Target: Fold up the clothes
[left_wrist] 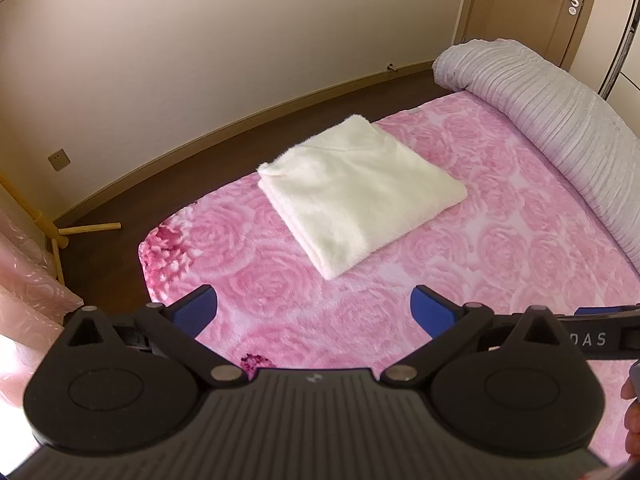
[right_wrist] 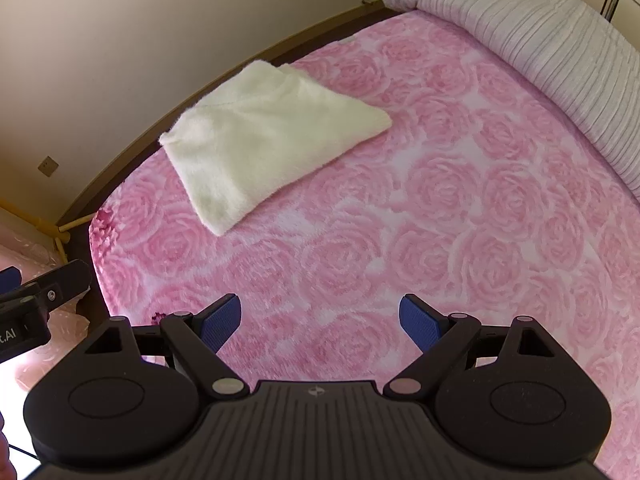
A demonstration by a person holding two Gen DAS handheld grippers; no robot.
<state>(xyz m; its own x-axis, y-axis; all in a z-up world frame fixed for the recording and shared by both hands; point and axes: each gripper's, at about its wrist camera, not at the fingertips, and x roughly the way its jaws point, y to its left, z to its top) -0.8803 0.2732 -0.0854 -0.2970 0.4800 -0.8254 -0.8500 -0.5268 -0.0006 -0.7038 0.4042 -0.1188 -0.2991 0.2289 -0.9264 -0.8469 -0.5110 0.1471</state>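
Garment: white fleece garment (left_wrist: 356, 192), folded square, lying on the bed (left_wrist: 500, 240) near its far edge.
Handling: likely soft, light, limp; best pinched at a corner or edge.
Left gripper (left_wrist: 314, 312): fingers wide, empty.
Right gripper (right_wrist: 320, 320): fingers wide, empty.

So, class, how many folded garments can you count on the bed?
1. The folded white garment lies on the pink rose bedspread, near the edge facing the wall. More could be hidden out of frame.
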